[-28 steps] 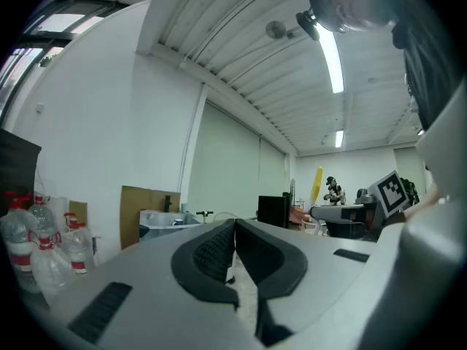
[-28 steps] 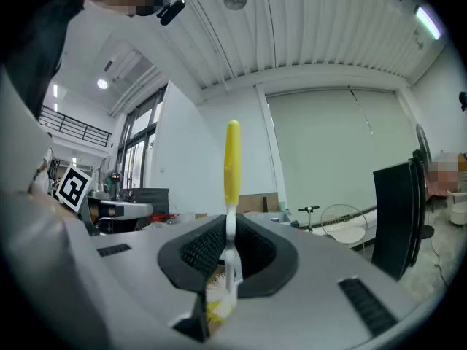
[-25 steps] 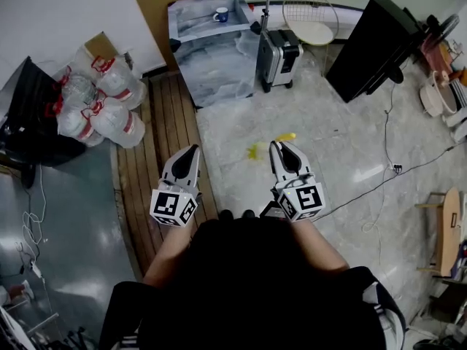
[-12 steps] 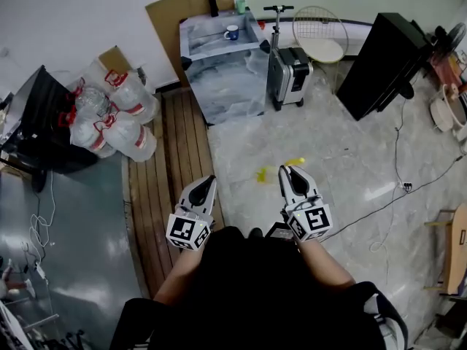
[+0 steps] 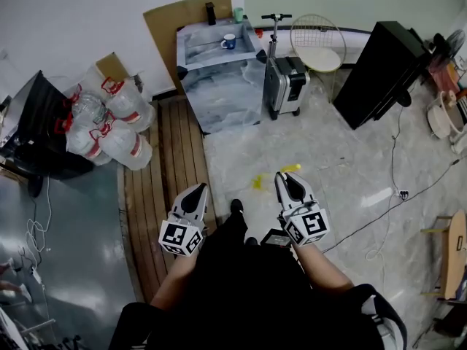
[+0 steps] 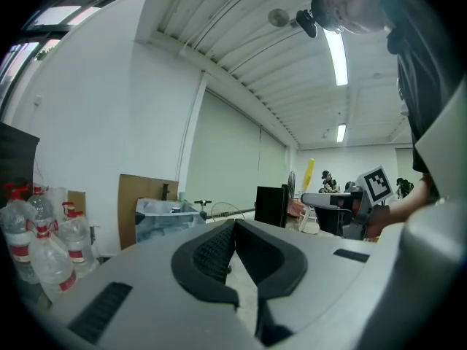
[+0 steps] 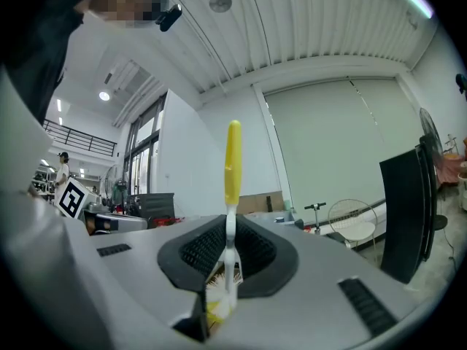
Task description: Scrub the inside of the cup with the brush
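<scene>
A blue-and-white cup (image 5: 228,42) stands on the plastic-covered table (image 5: 219,71) far ahead by the wall. My right gripper (image 5: 286,178) is shut on a brush (image 7: 232,168) with a yellow handle. The brush stands upright across the jaws, handle above and bristles below. In the head view its yellow tip (image 5: 290,168) shows just past the fingers. My left gripper (image 5: 198,190) is held level beside it. In the left gripper view its jaws (image 6: 233,226) are shut with nothing between them. Both grippers are well short of the table.
Large water bottles (image 5: 109,115) are piled at the left beside a strip of wooden planks (image 5: 164,166). A suitcase (image 5: 284,82) and a scooter stand right of the table, then a wire chair (image 5: 317,39) and a black cabinet (image 5: 383,60). A cable (image 5: 394,184) crosses the floor.
The person has stepped forward and a shoe now shows between the grippers. Both grippers sit lower in the head view. The jaws and the brush are as before.
</scene>
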The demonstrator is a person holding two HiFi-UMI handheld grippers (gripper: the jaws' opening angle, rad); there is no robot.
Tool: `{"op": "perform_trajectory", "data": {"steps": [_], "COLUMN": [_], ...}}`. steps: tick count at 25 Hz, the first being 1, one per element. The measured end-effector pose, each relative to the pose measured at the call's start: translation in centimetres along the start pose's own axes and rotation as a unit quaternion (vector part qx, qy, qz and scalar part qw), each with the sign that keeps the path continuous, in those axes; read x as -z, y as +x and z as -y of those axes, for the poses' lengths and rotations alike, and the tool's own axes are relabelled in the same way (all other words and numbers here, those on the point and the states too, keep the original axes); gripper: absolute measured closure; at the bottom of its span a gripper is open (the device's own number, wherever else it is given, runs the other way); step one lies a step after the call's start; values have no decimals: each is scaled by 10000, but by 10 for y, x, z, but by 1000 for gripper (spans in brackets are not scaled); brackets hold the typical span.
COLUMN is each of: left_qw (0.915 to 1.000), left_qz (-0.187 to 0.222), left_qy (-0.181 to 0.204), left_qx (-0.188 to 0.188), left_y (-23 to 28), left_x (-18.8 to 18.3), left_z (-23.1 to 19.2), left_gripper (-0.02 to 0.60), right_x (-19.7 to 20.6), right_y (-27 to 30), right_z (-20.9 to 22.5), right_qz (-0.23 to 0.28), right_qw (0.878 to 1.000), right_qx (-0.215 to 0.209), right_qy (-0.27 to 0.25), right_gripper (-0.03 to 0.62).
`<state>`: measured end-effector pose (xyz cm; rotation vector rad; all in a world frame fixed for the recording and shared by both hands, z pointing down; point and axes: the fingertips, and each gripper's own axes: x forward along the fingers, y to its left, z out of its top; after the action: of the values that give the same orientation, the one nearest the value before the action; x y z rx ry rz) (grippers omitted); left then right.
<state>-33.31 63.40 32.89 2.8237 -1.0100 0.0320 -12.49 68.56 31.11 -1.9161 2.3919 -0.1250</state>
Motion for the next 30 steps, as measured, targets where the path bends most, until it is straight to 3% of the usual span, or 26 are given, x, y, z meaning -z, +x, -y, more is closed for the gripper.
{"op": "perform_trajectory", "data": {"steps": [10, 22, 30], "left_qw": [9998, 9987, 9970], "left_qz": [161, 262, 274], "left_qy": [-41, -182, -361], "left_qx": [70, 388, 626], "left_y": [78, 215, 298], "left_x": [-14, -48, -48], "left_z": [-45, -138, -191], "left_gripper": [566, 566, 566], "right_x": [-7, -30, -46], "right_y": [55, 199, 276], "right_z": [52, 118, 155], "right_qz": [-75, -111, 115], "right_qw": [9998, 9993, 9983], "right_qx": [131, 318, 481], "right_qy": [-128, -160, -299], "right_gripper": [545, 545, 545]}}
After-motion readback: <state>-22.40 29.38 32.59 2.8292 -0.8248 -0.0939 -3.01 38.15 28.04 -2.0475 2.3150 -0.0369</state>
